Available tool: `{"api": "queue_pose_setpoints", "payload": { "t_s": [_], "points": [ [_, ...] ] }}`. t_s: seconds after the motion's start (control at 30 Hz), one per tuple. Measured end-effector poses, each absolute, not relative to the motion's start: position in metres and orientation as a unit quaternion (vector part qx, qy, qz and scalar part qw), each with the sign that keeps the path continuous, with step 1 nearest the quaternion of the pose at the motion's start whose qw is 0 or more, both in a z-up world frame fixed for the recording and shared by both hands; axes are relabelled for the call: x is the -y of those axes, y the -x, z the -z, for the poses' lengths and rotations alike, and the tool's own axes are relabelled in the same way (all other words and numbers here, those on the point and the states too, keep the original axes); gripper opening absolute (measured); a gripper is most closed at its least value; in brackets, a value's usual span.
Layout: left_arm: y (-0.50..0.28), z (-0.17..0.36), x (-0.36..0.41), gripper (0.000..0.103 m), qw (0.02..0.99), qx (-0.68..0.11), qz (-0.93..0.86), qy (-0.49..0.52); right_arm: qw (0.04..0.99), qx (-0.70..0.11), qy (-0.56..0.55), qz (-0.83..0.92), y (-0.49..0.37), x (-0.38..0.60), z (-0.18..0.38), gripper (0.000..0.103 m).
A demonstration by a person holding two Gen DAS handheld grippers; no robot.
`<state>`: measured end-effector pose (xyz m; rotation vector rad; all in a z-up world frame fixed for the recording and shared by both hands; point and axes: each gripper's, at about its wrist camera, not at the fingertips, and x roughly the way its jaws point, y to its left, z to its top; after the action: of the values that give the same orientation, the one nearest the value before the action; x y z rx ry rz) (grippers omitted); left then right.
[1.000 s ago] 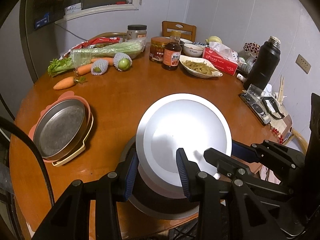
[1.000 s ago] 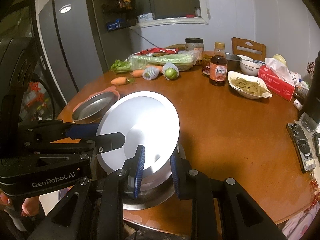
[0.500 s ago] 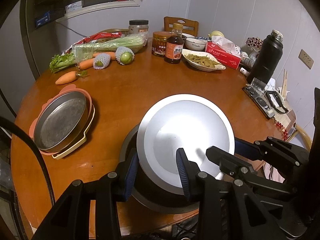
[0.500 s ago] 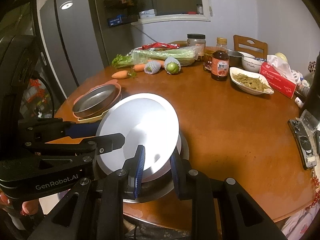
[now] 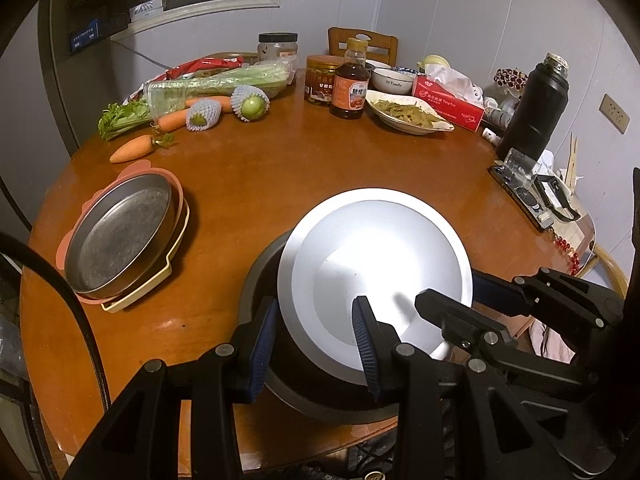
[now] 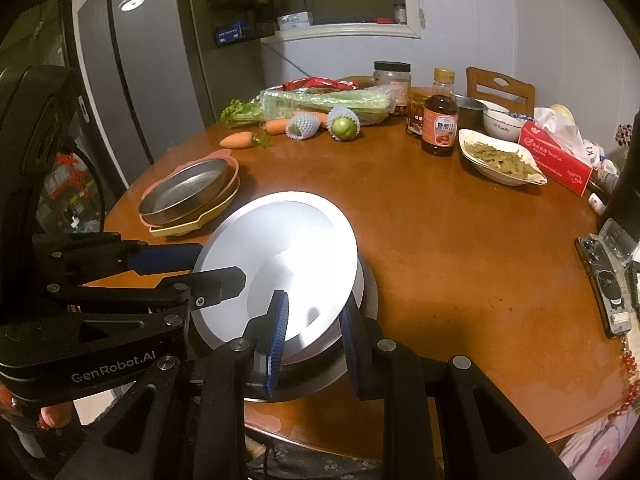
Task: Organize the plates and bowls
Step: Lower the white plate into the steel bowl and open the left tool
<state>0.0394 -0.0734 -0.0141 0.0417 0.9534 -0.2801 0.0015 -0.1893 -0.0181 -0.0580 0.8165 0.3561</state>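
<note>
Over the round table [image 5: 280,176] both grippers [image 5: 316,344] [image 6: 314,334] clamp the white plate [image 5: 376,268]

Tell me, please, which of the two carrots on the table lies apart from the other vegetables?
The carrot nearest the stacked pans: it lies alone on bare wood, while the other carrot is tucked against the bagged celery and the net-wrapped fruit.

Plate [image 5: 372,264] atop bowl [image 5: 260,280] at table [image 5: 280,172] near edge, pan [image 5: 120,232] left, vegetables [image 5: 188,96] behind
</note>
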Motion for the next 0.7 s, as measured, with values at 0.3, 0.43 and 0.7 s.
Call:
{"api": "queue_pose_setpoints", "payload": {
  "t_s": [0.3, 0.43, 0.7],
  "points": [
    [-0.0385, 0.0176, 0.0704, 0.038, 0.877, -0.462, 0.132, -0.018, 0.901, -0.399, 0.039, -0.165, -0.0008, 0.186, 0.0198, 0.032],
    [-0.0382, 0.018, 0.0691, 0.038, 0.877, -0.463, 0.132, -0.016, 0.901, -0.401, 0.038, -0.161, -0.0018, 0.1866, 0.0206, 0.034],
    [-0.0376, 0.0146, 0.067, 0.039, 0.879, -0.458, 0.134, -0.016, 0.901, -0.4, 0.036, -0.163, -0.0016, 0.1868, 0.0205, 0.036]
  ]
}}
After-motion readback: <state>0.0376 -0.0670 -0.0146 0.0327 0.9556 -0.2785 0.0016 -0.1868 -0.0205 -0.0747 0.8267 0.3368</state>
